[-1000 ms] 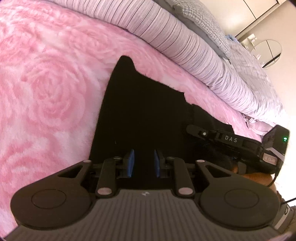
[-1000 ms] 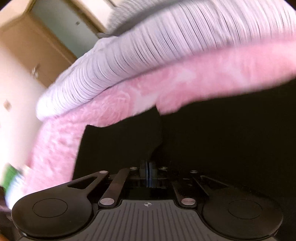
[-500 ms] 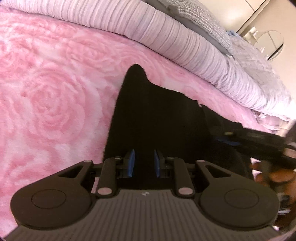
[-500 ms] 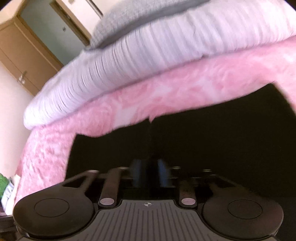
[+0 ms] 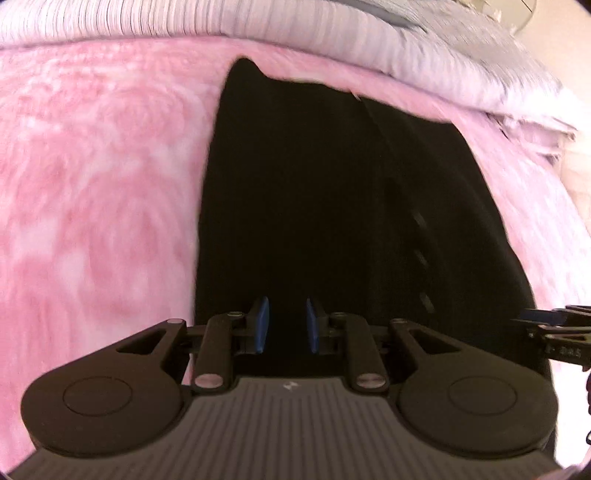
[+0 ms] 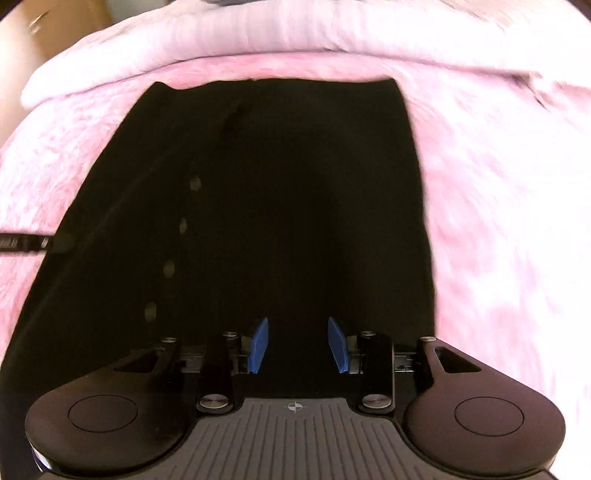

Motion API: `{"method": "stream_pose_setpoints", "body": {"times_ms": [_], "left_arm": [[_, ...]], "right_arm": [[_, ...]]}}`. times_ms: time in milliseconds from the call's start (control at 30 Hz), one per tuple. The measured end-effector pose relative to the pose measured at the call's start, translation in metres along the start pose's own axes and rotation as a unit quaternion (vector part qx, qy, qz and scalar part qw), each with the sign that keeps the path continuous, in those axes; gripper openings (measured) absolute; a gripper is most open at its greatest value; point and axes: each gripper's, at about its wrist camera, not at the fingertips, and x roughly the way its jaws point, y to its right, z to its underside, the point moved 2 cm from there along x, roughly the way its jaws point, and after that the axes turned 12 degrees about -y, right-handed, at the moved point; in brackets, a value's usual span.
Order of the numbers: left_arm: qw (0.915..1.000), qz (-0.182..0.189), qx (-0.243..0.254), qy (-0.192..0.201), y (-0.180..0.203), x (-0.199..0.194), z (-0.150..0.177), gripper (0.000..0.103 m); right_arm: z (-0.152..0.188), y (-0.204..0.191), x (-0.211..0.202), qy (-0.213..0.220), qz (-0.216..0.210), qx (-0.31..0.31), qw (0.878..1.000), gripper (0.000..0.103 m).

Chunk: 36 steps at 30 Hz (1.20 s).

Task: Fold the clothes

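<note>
A black buttoned garment point(image 5: 314, 184) lies flat on the pink rose blanket point(image 5: 92, 184), with a row of buttons point(image 5: 421, 254) running down its right part. My left gripper point(image 5: 284, 325) hovers over the garment's near left part, its blue pads apart with nothing pinched between them. In the right wrist view the same garment point(image 6: 277, 184) fills the middle. My right gripper point(image 6: 298, 345) stands open above its near edge, and the buttons point(image 6: 181, 225) lie to its left. Each gripper shows at the edge of the other's view: the right gripper point(image 5: 554, 332) and the left gripper point(image 6: 22, 243).
A striped pale duvet point(image 5: 258, 18) is bunched along the far side of the bed, beyond the garment. Pink blanket point(image 6: 498, 221) spreads on both sides of the garment. A wooden wardrobe point(image 6: 22, 37) stands off the bed's far left corner.
My right gripper, shut on black cloth a second ago, has opened and let it go. Both grippers have swung back across the bed, so the whole garment now shows lying flat.
</note>
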Motion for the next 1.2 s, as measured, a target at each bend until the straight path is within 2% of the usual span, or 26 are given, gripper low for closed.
{"method": "stream_pose_setpoints", "body": {"times_ms": [100, 200, 400, 533, 600, 667, 733, 767, 833, 867, 933, 1000, 1200], "left_arm": [[0.9995, -0.025, -0.004, -0.016, 0.010, -0.008, 0.045, 0.017], [0.9976, -0.065, -0.009, -0.020, 0.013, -0.024, 0.092, 0.017], [0.9915, -0.110, -0.046, -0.052, 0.019, -0.060, 0.171, 0.017], [0.9885, -0.114, -0.081, -0.059, 0.032, -0.083, 0.213, 0.017], [0.9896, -0.104, -0.090, -0.042, 0.043, -0.097, 0.227, 0.017], [0.9915, -0.100, -0.074, -0.038, 0.057, -0.099, 0.234, 0.017], [0.9898, -0.108, -0.061, -0.070, 0.067, -0.086, 0.237, 0.018], [0.9883, -0.113, -0.054, -0.087, 0.072, -0.080, 0.239, 0.019], [0.9792, -0.135, -0.054, -0.141, 0.079, -0.067, 0.241, 0.019], [0.9754, -0.146, -0.055, -0.156, 0.082, -0.067, 0.240, 0.019], [0.9757, -0.149, -0.046, -0.154, 0.093, -0.080, 0.234, 0.020], [0.9771, -0.150, -0.042, -0.145, 0.102, -0.097, 0.227, 0.020], [0.9816, -0.162, -0.026, -0.097, 0.124, -0.167, 0.203, 0.027]], "right_arm": [[0.045, -0.003, -0.005, -0.020, 0.036, -0.012, 0.999, 0.040], [0.096, -0.007, -0.019, -0.050, 0.045, -0.013, 0.998, 0.040], [0.172, -0.004, -0.047, -0.101, 0.028, -0.031, 0.994, 0.040], [0.195, 0.008, -0.064, -0.110, 0.023, -0.001, 0.994, 0.040], [0.202, 0.015, -0.078, -0.073, -0.007, 0.032, 0.997, 0.040], [0.204, 0.009, -0.086, -0.041, -0.029, 0.023, 0.998, 0.040], [0.209, -0.002, -0.085, -0.040, -0.038, 0.005, 0.998, 0.040], [0.213, -0.008, -0.079, -0.053, -0.036, 0.002, 0.998, 0.040], [0.225, -0.017, -0.064, -0.123, -0.013, -0.002, 0.992, 0.040], [0.231, -0.019, -0.064, -0.140, -0.011, 0.001, 0.990, 0.040], [0.238, -0.021, -0.076, -0.153, -0.034, 0.013, 0.988, 0.040], [0.242, -0.022, -0.089, -0.161, -0.038, 0.026, 0.986, 0.040], [0.229, -0.028, -0.145, -0.111, -0.033, 0.066, 0.991, 0.040]]}}
